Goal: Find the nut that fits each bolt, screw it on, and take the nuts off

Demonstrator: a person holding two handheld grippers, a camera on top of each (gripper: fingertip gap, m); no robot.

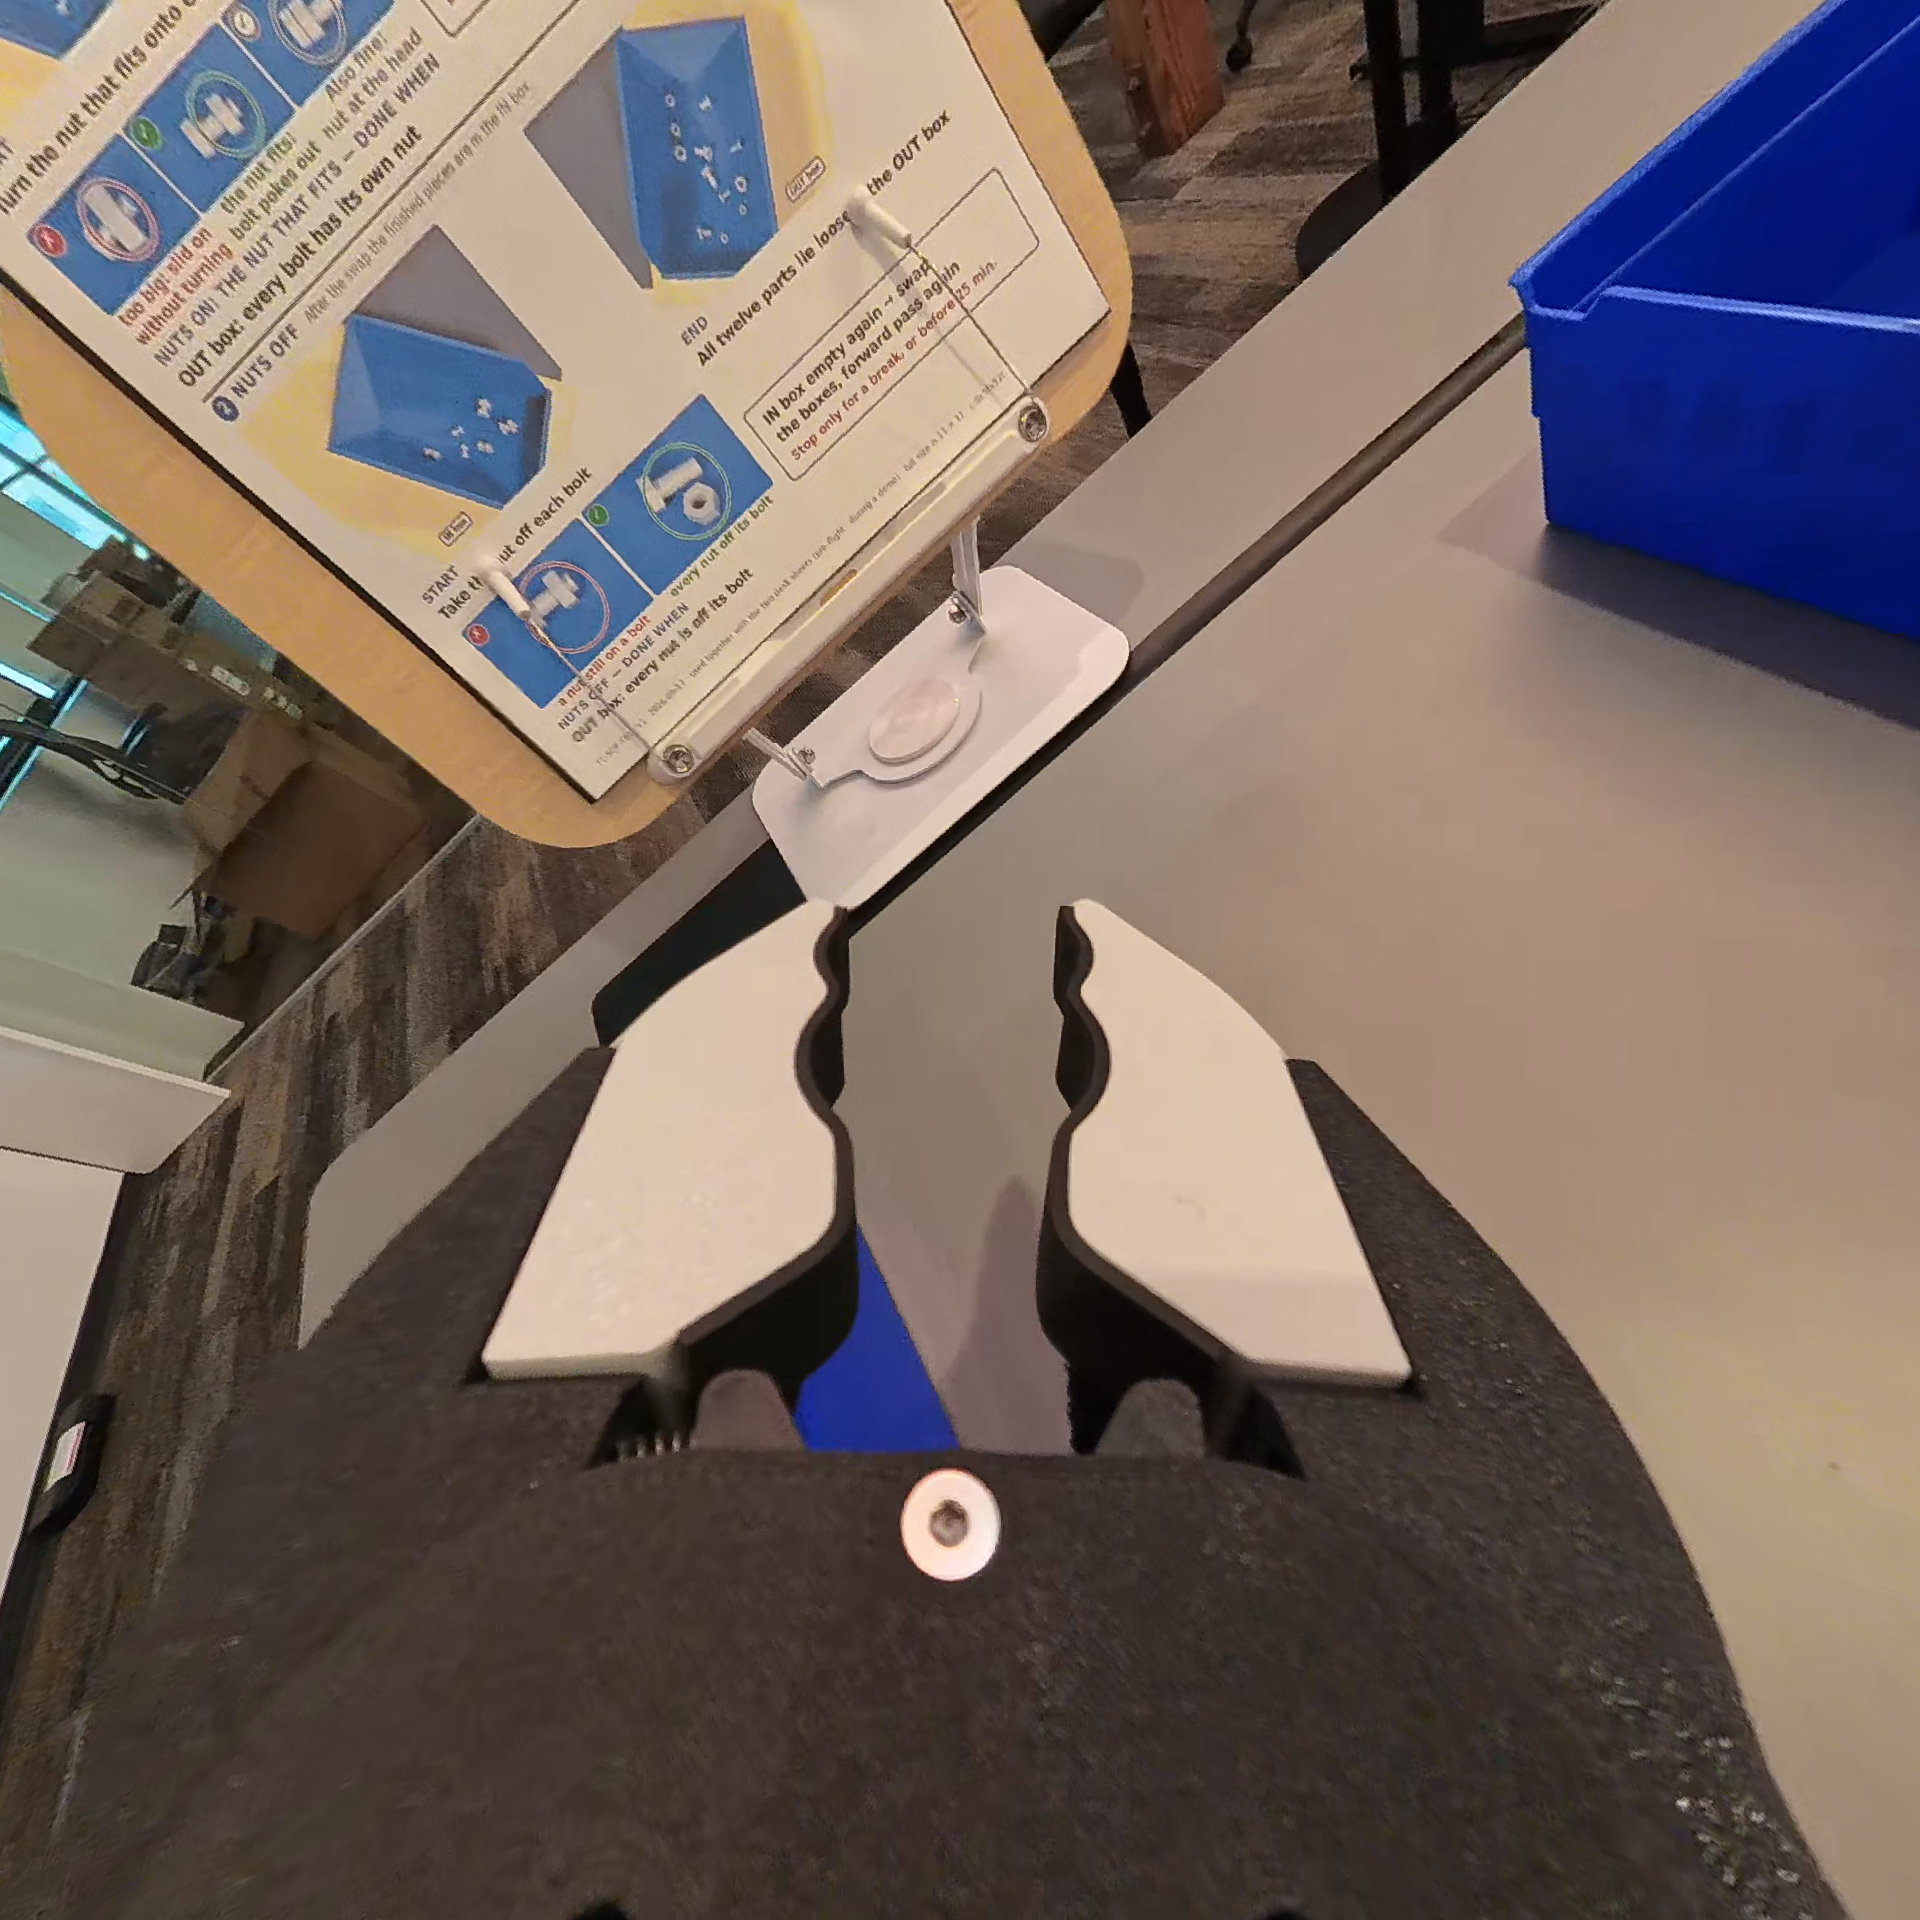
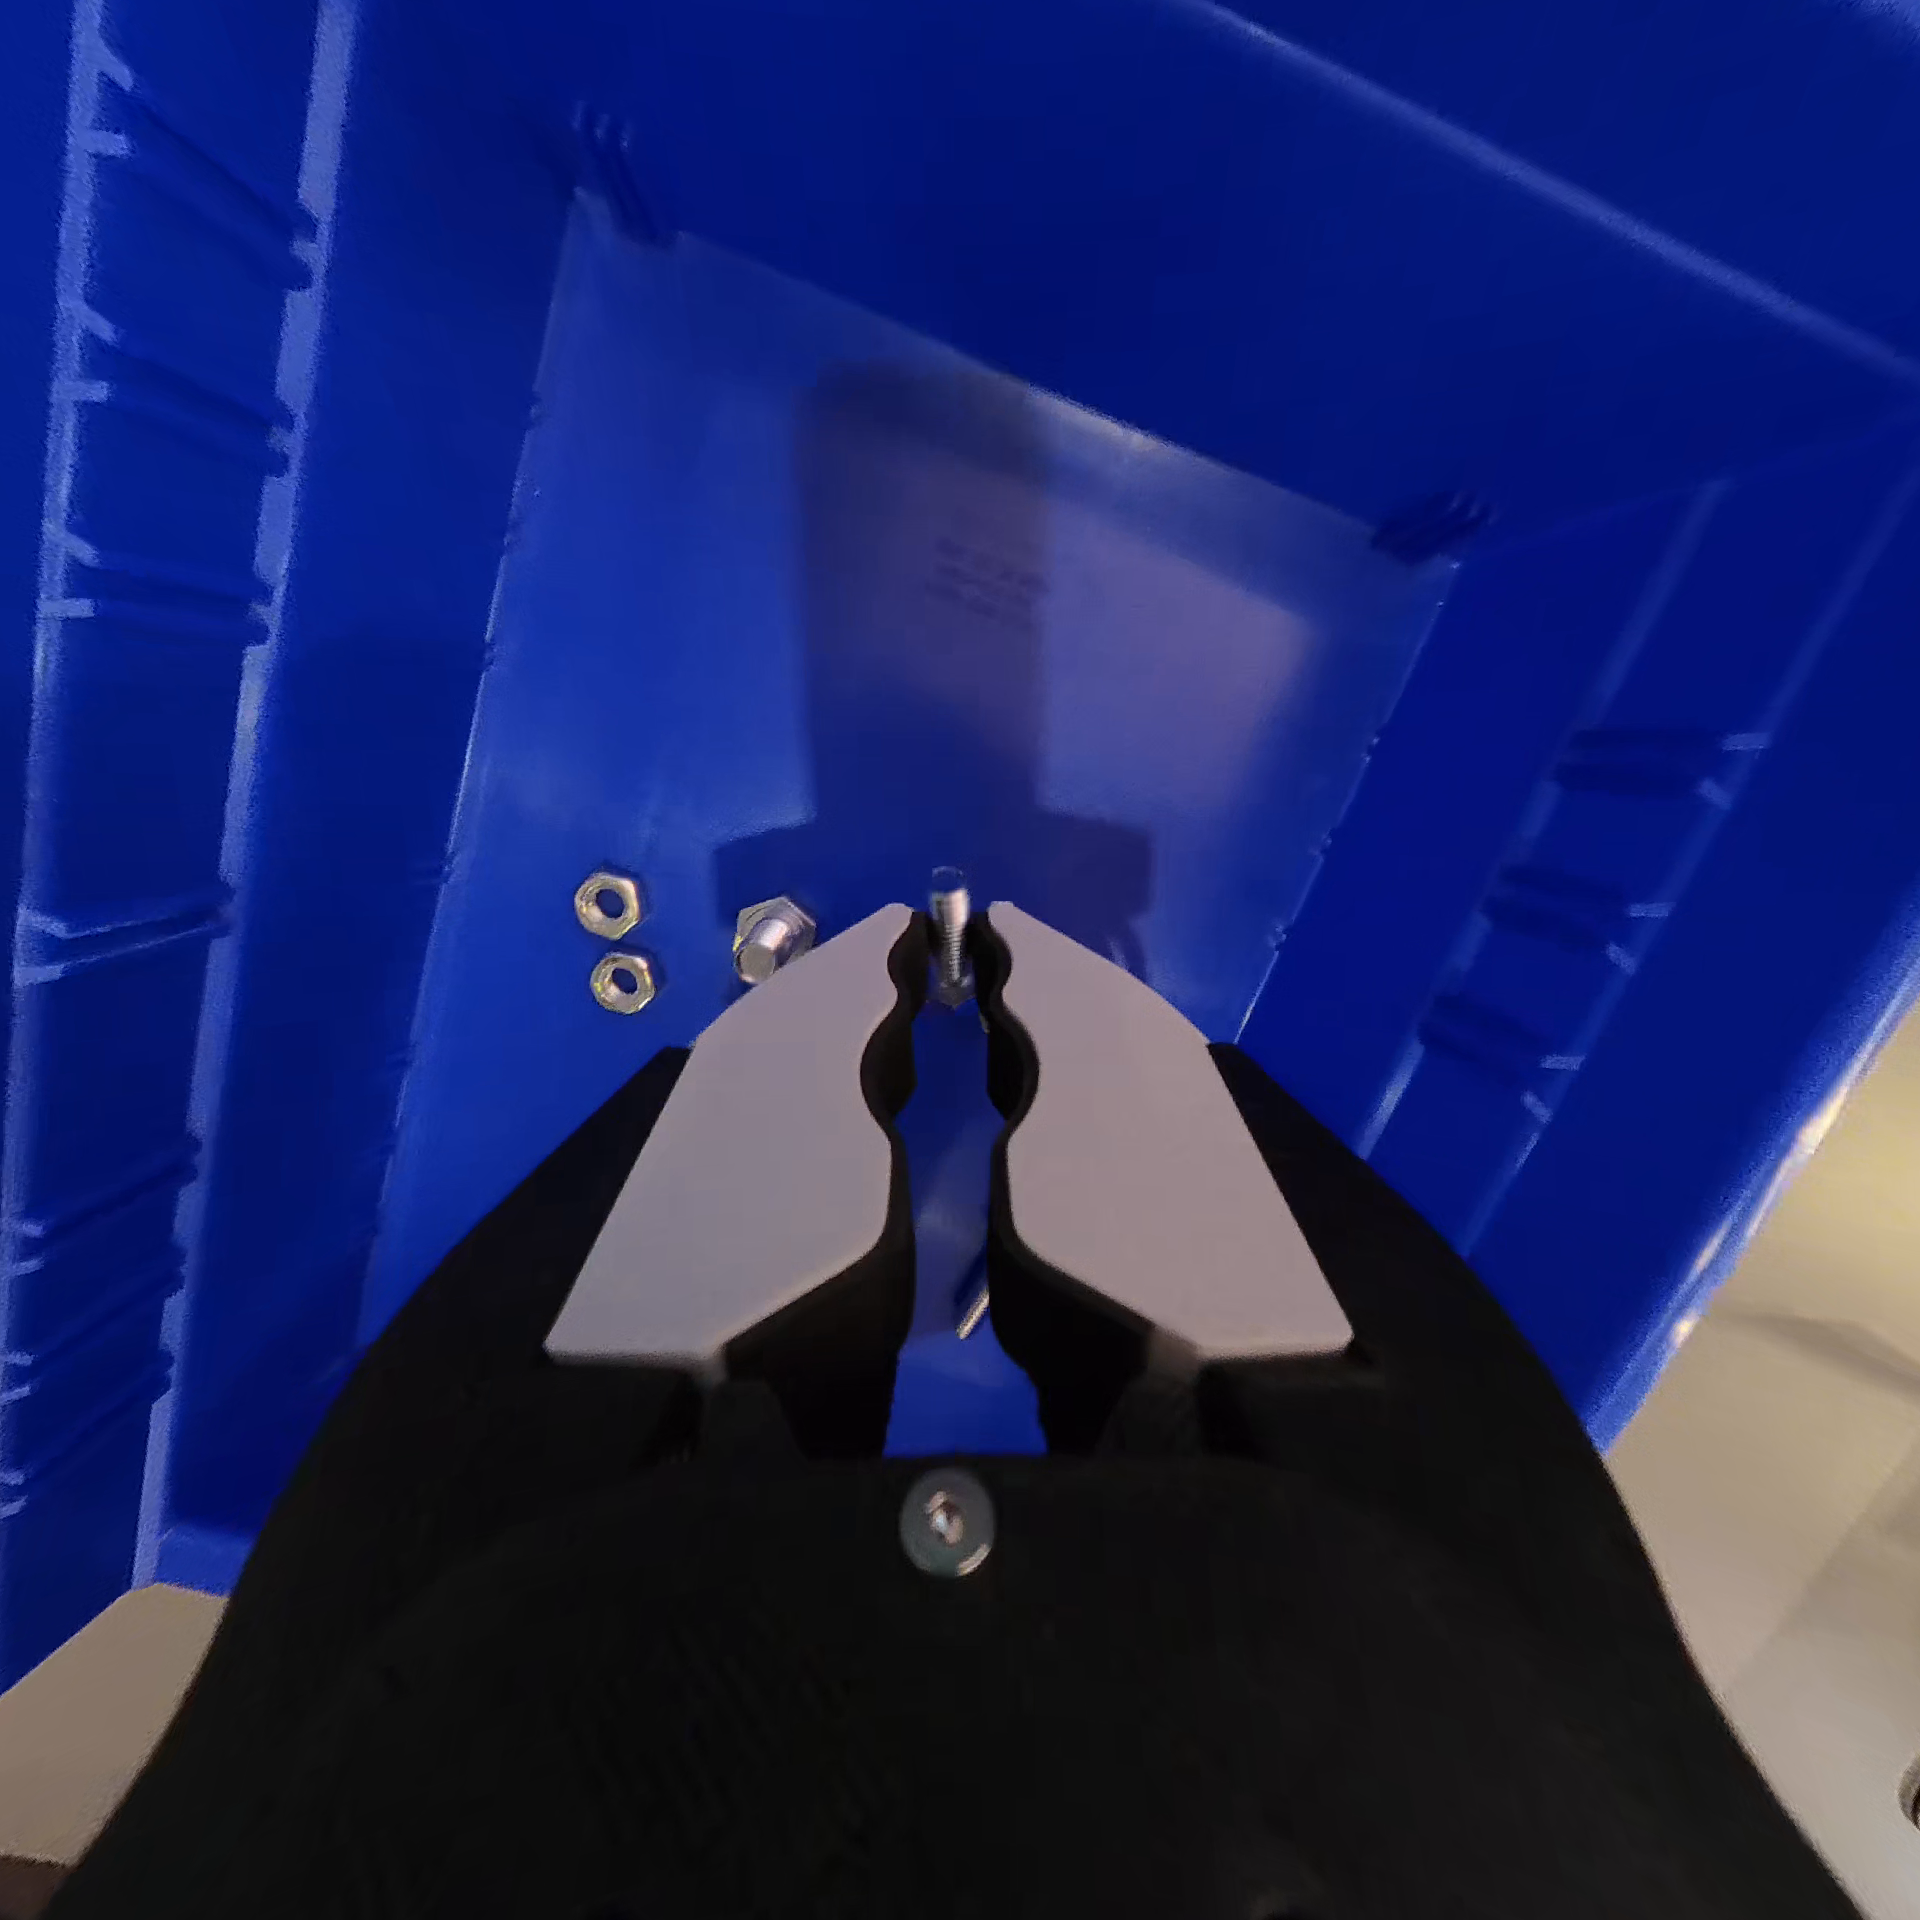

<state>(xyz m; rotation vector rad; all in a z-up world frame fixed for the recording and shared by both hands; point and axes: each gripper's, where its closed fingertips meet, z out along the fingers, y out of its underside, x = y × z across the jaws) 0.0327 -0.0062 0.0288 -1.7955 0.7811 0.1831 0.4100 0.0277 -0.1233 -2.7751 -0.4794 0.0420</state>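
In the right wrist view my right gripper [image 2: 951, 920] is inside a blue bin [image 2: 1039, 260] and is shut on a thin silver bolt [image 2: 948, 940] whose threaded end points forward past the fingertips. On the bin floor to the left lie two loose silver nuts [image 2: 610, 900] [image 2: 625, 979] and a thicker bolt with a nut on it [image 2: 774, 940]. Another small metal part [image 2: 971, 1314] shows under the fingers. In the left wrist view my left gripper [image 1: 951, 925] is open and empty above the grey table [image 1: 1455, 935].
A wooden stand with an instruction sheet [image 1: 582, 343] sits on a white metal base [image 1: 935, 717] at the table's far edge, just ahead of the left gripper. A second blue bin [image 1: 1745, 343] stands at the right. Carpet and cardboard boxes lie beyond the table. Left tips to right tips: about 40 cm.
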